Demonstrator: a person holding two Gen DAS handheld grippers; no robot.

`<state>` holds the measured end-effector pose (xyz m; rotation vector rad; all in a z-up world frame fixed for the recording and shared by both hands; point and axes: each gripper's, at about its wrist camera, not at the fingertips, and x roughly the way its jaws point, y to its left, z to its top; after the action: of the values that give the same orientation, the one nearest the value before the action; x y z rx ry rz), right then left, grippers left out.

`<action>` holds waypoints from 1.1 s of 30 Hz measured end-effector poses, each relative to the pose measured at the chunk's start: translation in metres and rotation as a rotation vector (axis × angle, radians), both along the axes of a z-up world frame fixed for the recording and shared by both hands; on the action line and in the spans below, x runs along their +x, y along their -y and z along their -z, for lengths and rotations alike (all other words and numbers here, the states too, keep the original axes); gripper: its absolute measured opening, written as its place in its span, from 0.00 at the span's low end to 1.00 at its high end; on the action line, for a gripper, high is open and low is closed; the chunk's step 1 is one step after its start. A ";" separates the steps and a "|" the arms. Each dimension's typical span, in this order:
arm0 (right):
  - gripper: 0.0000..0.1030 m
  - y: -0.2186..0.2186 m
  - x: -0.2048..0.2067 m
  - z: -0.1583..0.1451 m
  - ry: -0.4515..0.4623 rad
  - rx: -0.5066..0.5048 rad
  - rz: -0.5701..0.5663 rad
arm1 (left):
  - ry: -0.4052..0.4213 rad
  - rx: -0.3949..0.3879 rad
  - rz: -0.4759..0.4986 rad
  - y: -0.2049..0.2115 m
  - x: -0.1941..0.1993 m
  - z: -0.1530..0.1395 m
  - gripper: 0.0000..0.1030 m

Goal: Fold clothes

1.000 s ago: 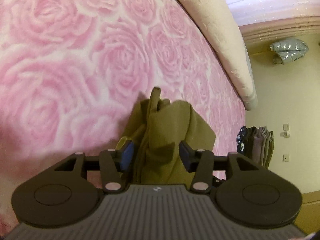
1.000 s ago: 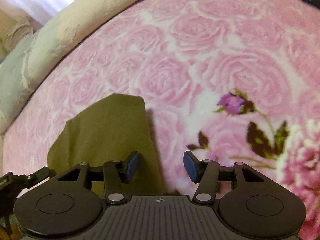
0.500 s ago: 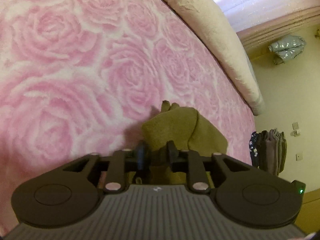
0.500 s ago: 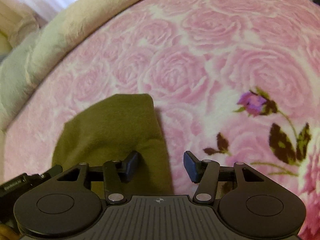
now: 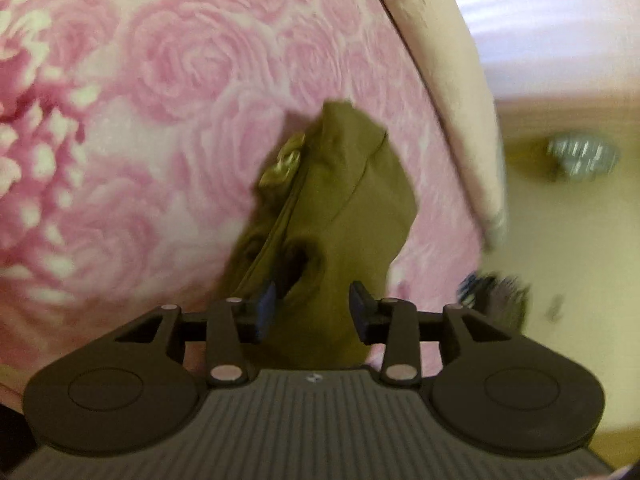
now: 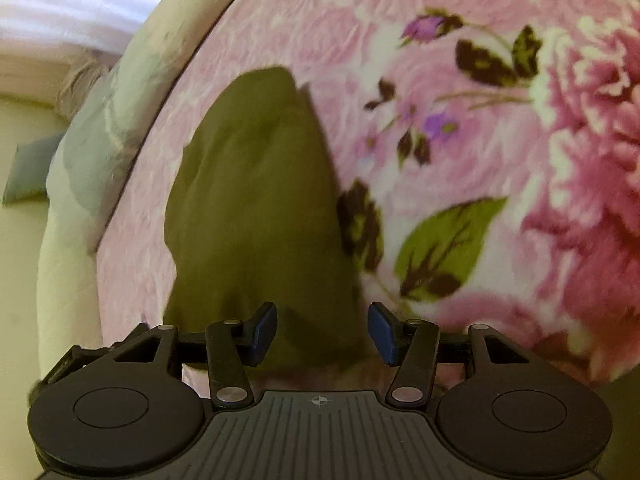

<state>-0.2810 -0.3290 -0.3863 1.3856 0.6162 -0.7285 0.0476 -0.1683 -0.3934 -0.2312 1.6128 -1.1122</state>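
A plush pink rose-print blanket [image 5: 168, 80] covers the bed. The olive garment [image 5: 340, 216] hangs at frame centre, bunched in soft folds. The left tool [image 5: 312, 312] has just been opening, cloth between its parted jaws. The right tool [image 6: 322, 330] stands apart too. The limp knit could slump and undo the fold.

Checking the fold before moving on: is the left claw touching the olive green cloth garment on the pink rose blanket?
Cannot tell. In the left wrist view the left claw stands open with the olive green cloth garment between its fingers; blur hides any contact.
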 end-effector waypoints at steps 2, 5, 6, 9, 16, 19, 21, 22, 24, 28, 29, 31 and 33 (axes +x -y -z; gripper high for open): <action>0.52 -0.001 0.003 0.005 0.014 -0.009 -0.017 | 0.081 0.002 0.056 0.001 -0.009 0.002 0.31; 0.52 -0.004 0.005 0.014 0.027 -0.017 -0.021 | 0.141 -0.035 0.117 -0.003 -0.014 0.006 0.03; 0.24 -0.005 0.006 0.016 0.027 -0.022 -0.023 | 0.151 -0.053 0.129 -0.005 -0.015 0.006 0.02; 0.11 -0.006 0.006 0.010 -0.004 -0.092 -0.052 | 0.146 -0.098 0.128 -0.018 -0.017 0.011 0.02; 0.13 -0.019 0.013 0.018 -0.117 -0.114 -0.089 | 0.088 -0.070 0.029 -0.042 -0.017 0.047 0.11; 0.55 -0.017 0.015 0.007 -0.166 -0.100 -0.110 | 0.122 -0.016 -0.021 -0.054 -0.020 0.035 0.27; 0.60 -0.013 0.015 -0.007 -0.173 -0.123 -0.122 | 0.118 0.005 -0.067 -0.068 -0.020 0.026 0.25; 0.60 -0.011 0.013 -0.015 -0.172 -0.139 -0.127 | 0.105 0.017 -0.090 -0.075 -0.020 0.022 0.26; 0.60 -0.006 0.009 -0.022 -0.181 -0.140 -0.132 | 0.062 0.024 -0.126 -0.088 -0.022 0.017 0.28; 0.60 0.004 0.007 -0.019 -0.205 -0.088 -0.192 | -0.030 0.021 -0.191 -0.093 -0.040 0.016 0.31; 0.60 0.006 0.010 -0.016 -0.208 -0.087 -0.229 | -0.045 0.019 -0.204 -0.092 -0.047 0.018 0.31; 0.60 0.007 0.018 -0.004 -0.246 -0.082 -0.318 | -0.067 0.032 -0.234 -0.085 -0.064 0.024 0.31; 0.60 0.011 0.023 0.006 -0.257 -0.053 -0.398 | -0.097 0.035 -0.307 -0.080 -0.083 0.031 0.32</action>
<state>-0.2583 -0.3401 -0.3926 1.0818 1.0338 -0.5973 -0.0356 -0.0885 -0.4248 -0.4993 1.6161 -0.8469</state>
